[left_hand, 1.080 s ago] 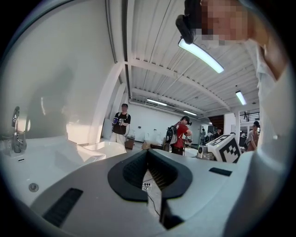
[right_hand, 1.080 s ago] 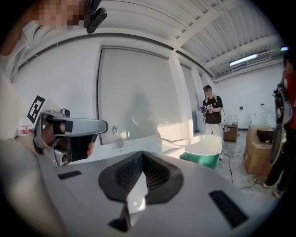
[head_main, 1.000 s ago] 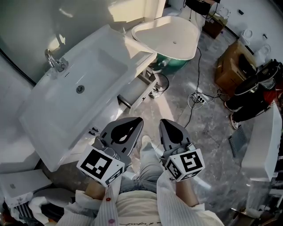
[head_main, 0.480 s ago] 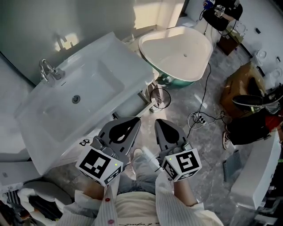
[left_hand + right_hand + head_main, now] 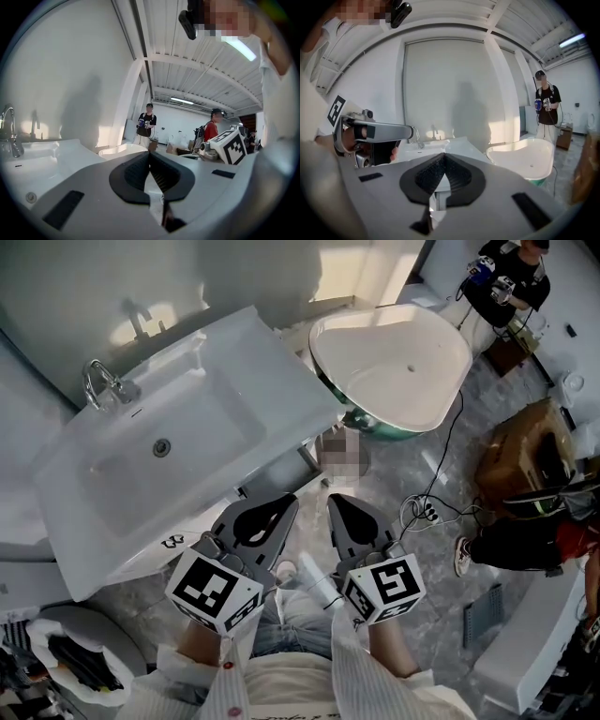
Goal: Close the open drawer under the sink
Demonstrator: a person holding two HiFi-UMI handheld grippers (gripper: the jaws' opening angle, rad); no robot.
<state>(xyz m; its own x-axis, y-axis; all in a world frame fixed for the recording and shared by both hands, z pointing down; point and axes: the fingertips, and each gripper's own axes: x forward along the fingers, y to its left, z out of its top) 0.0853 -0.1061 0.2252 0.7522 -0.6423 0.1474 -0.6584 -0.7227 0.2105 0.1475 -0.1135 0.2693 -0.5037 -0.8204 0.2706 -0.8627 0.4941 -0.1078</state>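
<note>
Head view shows the approach step: the left gripper (image 5: 284,505) and the right gripper (image 5: 336,502) are held side by side, pointing at the front edge of the white sink (image 5: 234,390). The drawer (image 5: 292,465) shows only as a narrow strip jutting from under that edge, just ahead of the two sets of tips and a little nearer the left gripper's. Neither gripper touches it, so the closing push looks not yet begun.

In the left gripper view the left gripper (image 5: 149,157) has its ribbed pads pressed together at the tips with nothing between them. The right gripper view shows the same of the right gripper (image 5: 443,158): jaws together, holding nothing. Closed tips suit a push, so no opening seems needed.

The next move probably calls for lowering one or both grippers below the sink's rim, setting the closed tips flat on the drawer front, and pushing straight in toward the cabinet. How far the drawer stands out is hard to judge, since the sink hides most of it.

Counted:
- two grippers
- one sink with one faucet (image 5: 101,382)
- one drawer in sight
- one bathtub (image 5: 394,367), beyond and right of the grippers
- one cardboard box (image 5: 525,454), far right
- two bystanders (image 5: 146,123), far ahead in the left gripper view
</note>
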